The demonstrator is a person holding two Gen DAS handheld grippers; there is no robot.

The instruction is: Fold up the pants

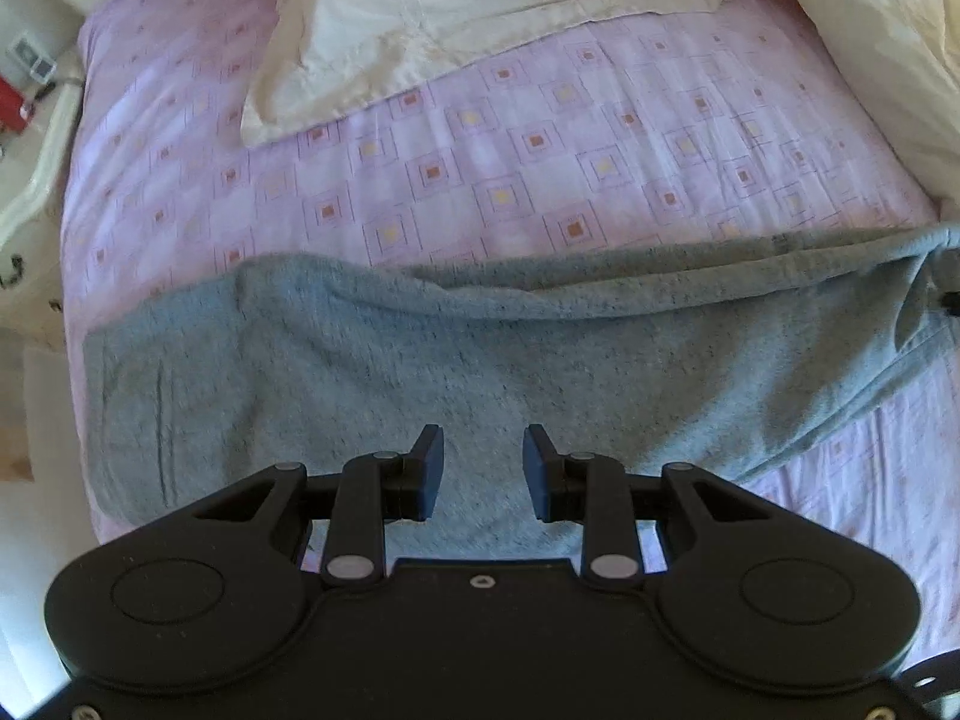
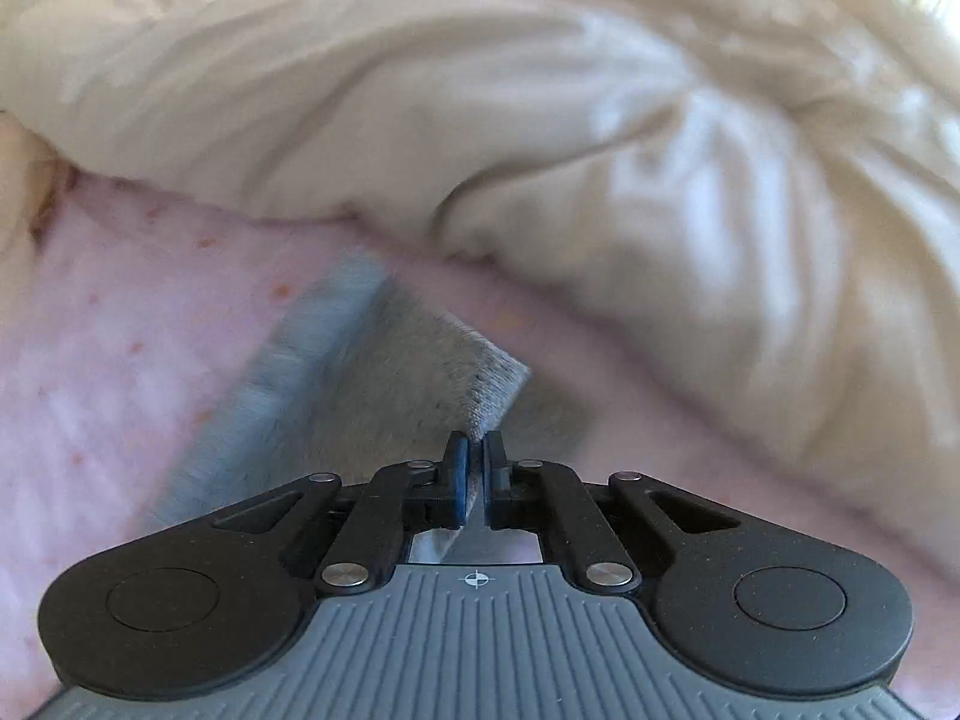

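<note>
The grey pants (image 1: pixel 420 348) lie spread across the pink patterned bedsheet (image 1: pixel 540 156), below a cream pillow (image 1: pixel 480 6). The left gripper (image 1: pixel 483 468) hangs over the fabric, its jaws parted with nothing between them. The right gripper (image 2: pixel 477 468) is pressed together on what looks like a corner of the pants, though that view is blurred; a cream duvet (image 2: pixel 540 120) is bunched beyond.

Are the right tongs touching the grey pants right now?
Touching. The right wrist view shows the right tongs shut on a corner of the grey pants, with the fabric pinched between the pads.
</note>
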